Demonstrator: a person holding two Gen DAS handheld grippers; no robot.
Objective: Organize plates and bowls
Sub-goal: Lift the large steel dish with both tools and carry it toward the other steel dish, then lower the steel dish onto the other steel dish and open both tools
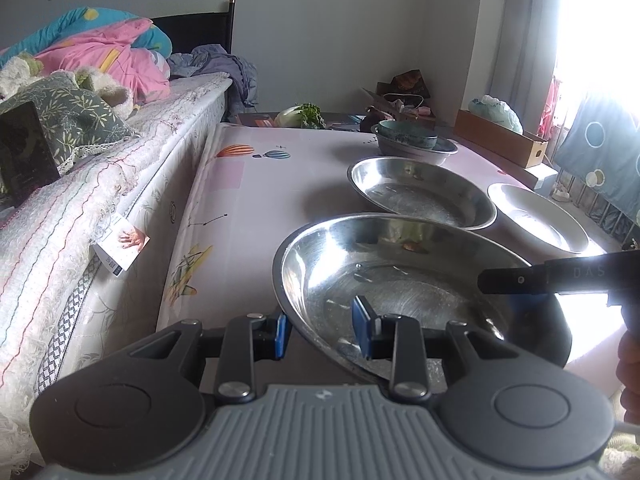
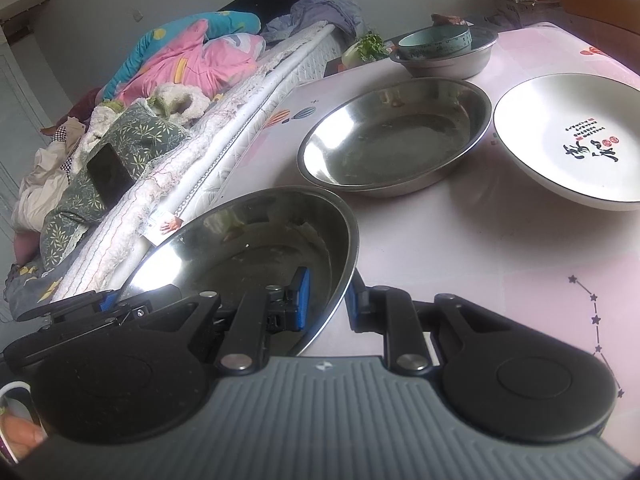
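Partly done: 1 green bowl (image 2: 434,42) already sits nested in a steel basin (image 2: 444,60) at the far end of the desk (image 2: 500,248). Near steel plate (image 2: 248,240) is tilted off the desk, left gripper (image 1: 322,332) and right gripper (image 2: 326,300) each straddling its rim with jaws narrow; firm contact unclear. Left to do, likely: stack it on the 2nd steel plate (image 2: 394,140), then deal with the white plate (image 2: 572,140) beside it.
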